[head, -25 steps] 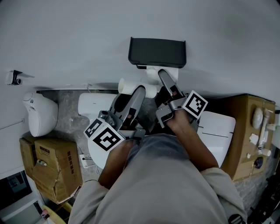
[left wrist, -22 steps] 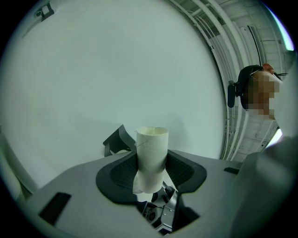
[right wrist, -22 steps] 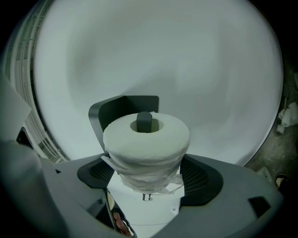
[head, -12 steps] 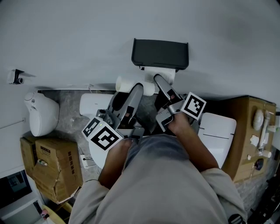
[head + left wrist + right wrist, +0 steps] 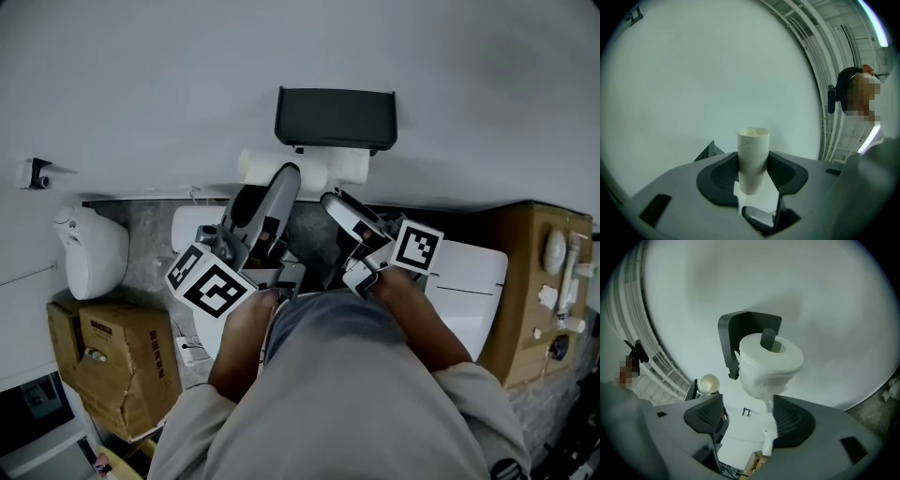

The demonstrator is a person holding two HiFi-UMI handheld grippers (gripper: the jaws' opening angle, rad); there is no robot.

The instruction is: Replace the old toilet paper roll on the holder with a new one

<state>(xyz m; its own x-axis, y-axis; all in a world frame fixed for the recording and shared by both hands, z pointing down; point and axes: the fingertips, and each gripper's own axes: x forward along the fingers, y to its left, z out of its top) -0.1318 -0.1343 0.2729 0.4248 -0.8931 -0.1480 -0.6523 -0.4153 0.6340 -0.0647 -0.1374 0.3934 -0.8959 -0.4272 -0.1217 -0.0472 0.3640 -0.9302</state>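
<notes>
Cardboard core of the spent roll: a bare off-white tube (image 5: 753,150) stands clamped between the pads of the left gripper (image 5: 753,180). It is held clear of the wall fitting, to that fitting's left in the head view.

On the dark grey wall-mounted holder (image 5: 730,333) sits the full white toilet paper roll (image 5: 771,359), with the holder's dark peg (image 5: 768,339) passing through the roll's centre. A loose tail of paper (image 5: 768,401) hangs from the roll's underside.

Facing the roll, the right gripper (image 5: 749,417) has its jaws apart. They have just been closing a little, yet the pads press on nothing. The roll lies just beyond their tips, and only the paper tail dangles beside the right-hand pad.

Progress, judged from this arrangement: taking off the old roll and mounting the new one both appear complete.

Remaining: the empty tube has yet to be set down or discarded. The fresh roll may also need a check that it is fully seated on the peg, which these views cannot confirm.
</notes>
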